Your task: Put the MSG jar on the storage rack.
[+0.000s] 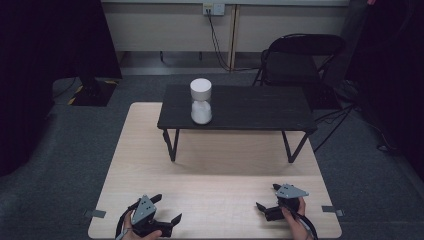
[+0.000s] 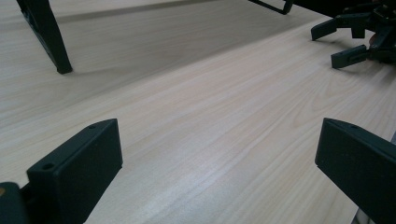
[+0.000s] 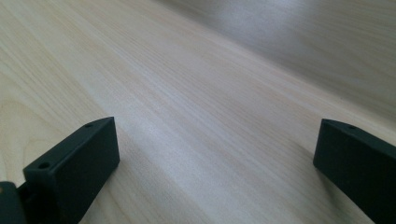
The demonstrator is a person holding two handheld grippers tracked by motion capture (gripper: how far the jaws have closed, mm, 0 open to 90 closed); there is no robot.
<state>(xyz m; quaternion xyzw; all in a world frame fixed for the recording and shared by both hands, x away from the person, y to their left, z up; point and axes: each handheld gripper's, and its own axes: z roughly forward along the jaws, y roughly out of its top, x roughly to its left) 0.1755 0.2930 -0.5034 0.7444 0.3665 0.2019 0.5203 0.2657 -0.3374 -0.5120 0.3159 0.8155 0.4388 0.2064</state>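
A white hourglass-shaped object point(image 1: 201, 101), like one cup standing on another upturned one, stands on the left part of a small black bench point(image 1: 250, 107). The bench stands on the far half of a light wooden table point(image 1: 215, 170). My left gripper point(image 1: 167, 209) rests near the table's front left edge, held by a hand, its jaws wide open and empty. My right gripper point(image 1: 267, 196) rests near the front right, also open and empty. In the left gripper view, my open left gripper point(image 2: 219, 154) faces bare wood, with the right gripper point(image 2: 355, 39) farther off. In the right gripper view, my right gripper point(image 3: 215, 158) is open over bare wood.
A black bench leg point(image 2: 44, 35) stands ahead of the left gripper. Behind the table is a black folding chair point(image 1: 300, 55), and a dark stand base point(image 1: 92, 92) sits on the grey floor at back left. Cables point(image 1: 217, 42) hang from a wall socket.
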